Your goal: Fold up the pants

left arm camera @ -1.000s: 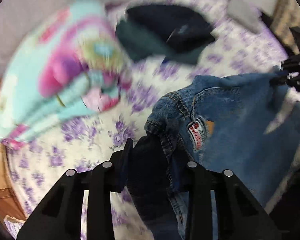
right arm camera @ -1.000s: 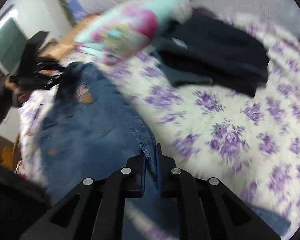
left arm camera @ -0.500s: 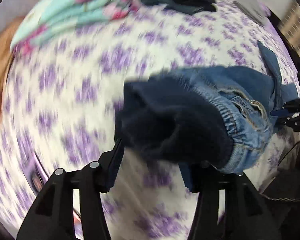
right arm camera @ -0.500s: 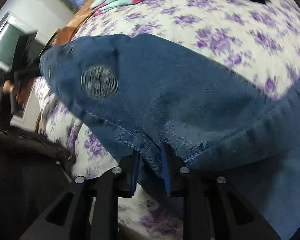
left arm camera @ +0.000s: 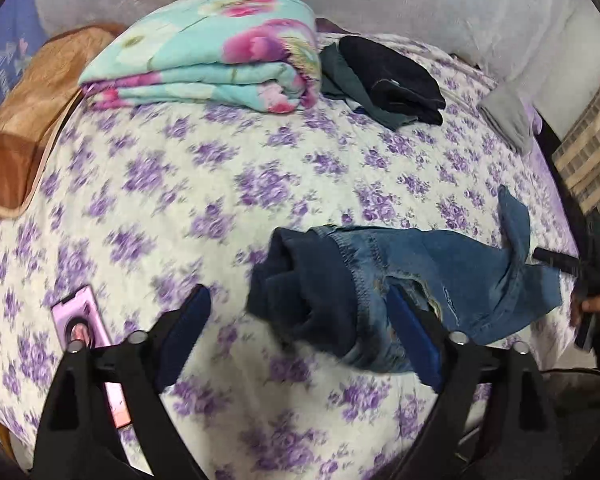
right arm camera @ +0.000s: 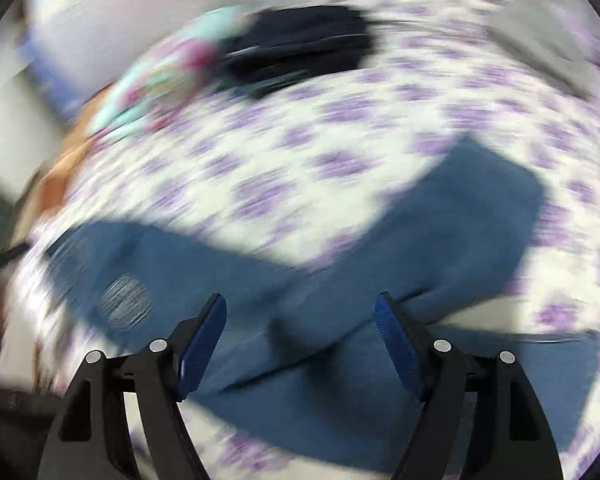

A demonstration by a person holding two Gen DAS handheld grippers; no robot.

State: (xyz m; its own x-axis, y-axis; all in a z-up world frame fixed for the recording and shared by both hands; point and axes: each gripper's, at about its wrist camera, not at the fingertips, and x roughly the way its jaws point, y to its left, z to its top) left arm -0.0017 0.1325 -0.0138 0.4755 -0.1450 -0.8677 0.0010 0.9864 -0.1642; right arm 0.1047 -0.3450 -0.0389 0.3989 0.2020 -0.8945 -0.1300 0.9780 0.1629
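Both grippers, left and right, stand spread apart, holding nothing. The jeans lie bunched near the bed's front edge. Best spread them flat and smooth the waistband before any fold.

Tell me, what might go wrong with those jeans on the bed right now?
Both the left gripper and right gripper are open, so the jeans lie bunched, their dark lining turned out; a fold could trap that lump. The pink phone lies near the left fingers and might get knocked. The right view is blurred, so aiming a regrasp looks uncertain.
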